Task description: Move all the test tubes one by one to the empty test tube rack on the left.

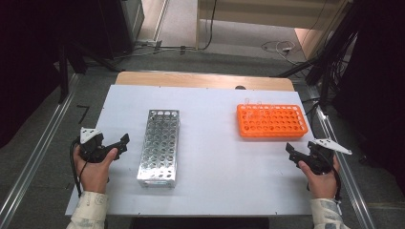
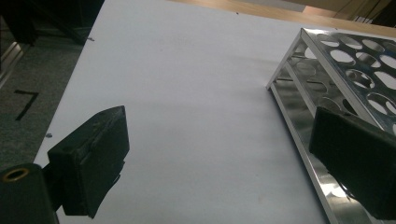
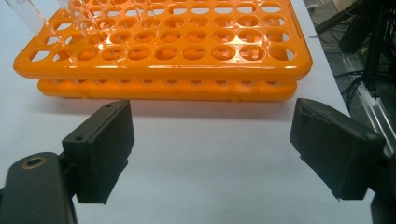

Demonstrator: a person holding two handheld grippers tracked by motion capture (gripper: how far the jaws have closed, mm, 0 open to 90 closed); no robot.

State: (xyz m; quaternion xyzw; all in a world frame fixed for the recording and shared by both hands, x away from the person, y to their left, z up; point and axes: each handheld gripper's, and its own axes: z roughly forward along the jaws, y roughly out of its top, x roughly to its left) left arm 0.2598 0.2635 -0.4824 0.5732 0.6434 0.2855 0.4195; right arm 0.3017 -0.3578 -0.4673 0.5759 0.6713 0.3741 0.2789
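A silver metal tube rack (image 1: 159, 147) with many round holes stands left of centre on the white table top (image 1: 210, 157); its near corner shows in the left gripper view (image 2: 327, 70). An orange plastic tube rack (image 1: 271, 121) sits at the right, with a few clear tubes (image 1: 252, 102) at its far left corner, also seen close up (image 3: 163, 42) with clear tubes (image 3: 28, 14). My left gripper (image 1: 120, 144) hovers open just left of the silver rack, nothing between its jaws (image 2: 219, 163). My right gripper (image 1: 292, 151) stands open just in front of the orange rack (image 3: 212, 149), empty.
The table's wooden far edge (image 1: 205, 78) lies beyond the white top. Metal rails (image 1: 28, 157) run along both sides on the floor, and cables (image 1: 282, 47) lie behind the table. Bare white surface spreads between the two racks.
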